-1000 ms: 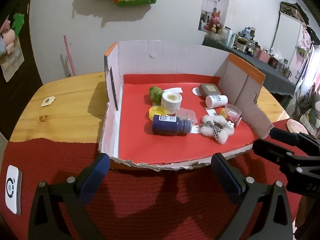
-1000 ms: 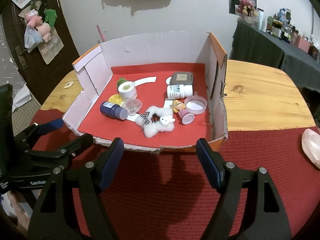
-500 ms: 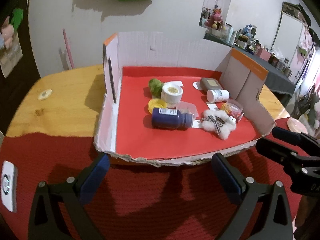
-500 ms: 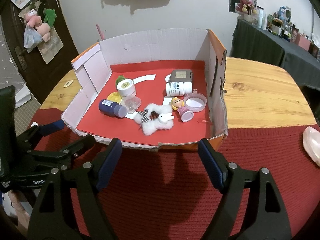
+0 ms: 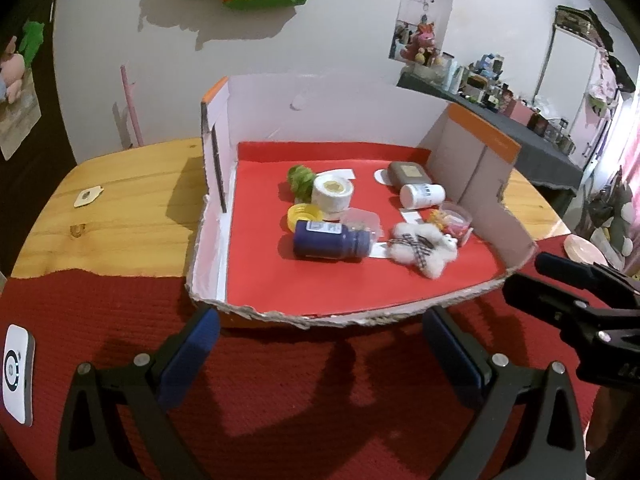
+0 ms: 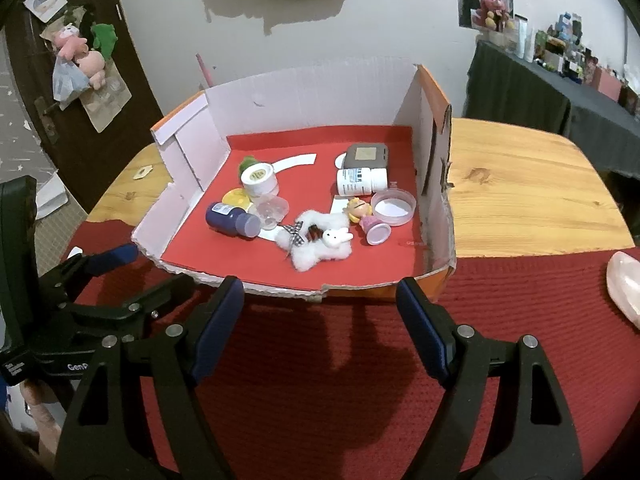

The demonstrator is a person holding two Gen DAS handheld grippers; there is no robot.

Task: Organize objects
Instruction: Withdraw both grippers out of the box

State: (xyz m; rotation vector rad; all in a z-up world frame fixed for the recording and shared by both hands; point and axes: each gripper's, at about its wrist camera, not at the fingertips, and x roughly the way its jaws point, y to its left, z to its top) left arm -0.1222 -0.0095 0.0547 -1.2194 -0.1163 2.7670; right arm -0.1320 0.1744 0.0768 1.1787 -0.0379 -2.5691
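Note:
An open cardboard box (image 5: 264,120) (image 6: 304,92) with a red floor stands on the table. In it lie a dark blue bottle (image 5: 328,240) (image 6: 232,219), a white fluffy toy (image 5: 420,246) (image 6: 316,242), a white jar (image 5: 333,194) (image 6: 260,179), a yellow lid (image 5: 303,214), a white pill bottle (image 5: 422,196) (image 6: 360,181), a grey case (image 5: 410,173) (image 6: 367,156), a green toy (image 5: 299,178), a small doll (image 6: 366,218) and a clear tub (image 6: 394,207). My left gripper (image 5: 320,344) and right gripper (image 6: 320,312) are both open and empty, just in front of the box's torn front edge.
A red knitted mat (image 6: 320,380) covers the near table; bare wood (image 6: 520,192) lies to both sides. A white device (image 5: 16,372) lies at the far left of the mat. A pink object (image 6: 626,284) lies at the right. The right gripper shows in the left wrist view (image 5: 580,304).
Both grippers have moved closer to the box front, so the box looks larger. The objects in the box have not moved.

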